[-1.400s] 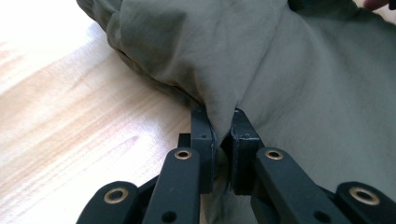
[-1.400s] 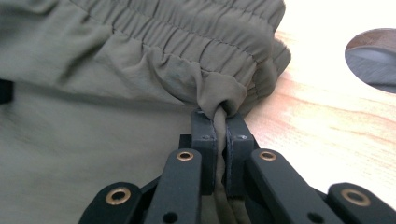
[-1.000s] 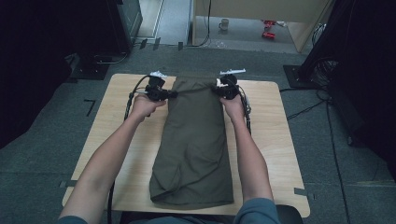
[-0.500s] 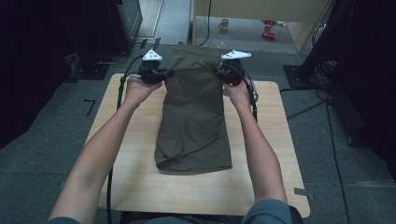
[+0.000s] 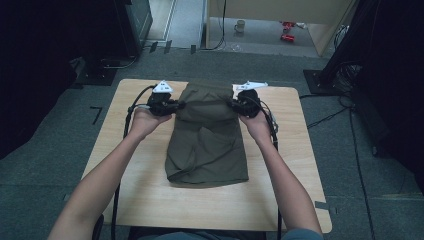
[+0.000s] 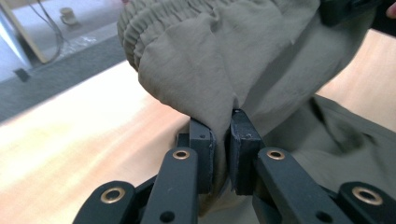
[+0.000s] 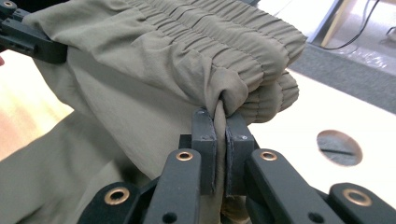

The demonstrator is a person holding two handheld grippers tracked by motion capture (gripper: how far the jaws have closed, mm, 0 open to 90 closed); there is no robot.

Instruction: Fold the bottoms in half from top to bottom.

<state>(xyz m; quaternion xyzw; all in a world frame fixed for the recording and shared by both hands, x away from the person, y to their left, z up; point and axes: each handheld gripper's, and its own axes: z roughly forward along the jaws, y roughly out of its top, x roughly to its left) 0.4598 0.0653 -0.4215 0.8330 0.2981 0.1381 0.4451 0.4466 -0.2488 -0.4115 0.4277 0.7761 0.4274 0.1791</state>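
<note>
On the pale wooden table [image 5: 125, 195] lie olive green cloth trousers with a stretchy waistband [image 5: 207, 145]. Both grippers pinch the waistband end, the left gripper [image 5: 176, 105] on one side and the right gripper [image 5: 234, 104] on the other, lifting it up. I think one fold is only just starting; the near end lies flat, and the rest is left to do.

Olive-green trousers [image 5: 207, 145]; pale wood table [image 5: 295, 165]; black hand-held grippers, brass rivets; grey floor [image 5: 60, 145].
</note>
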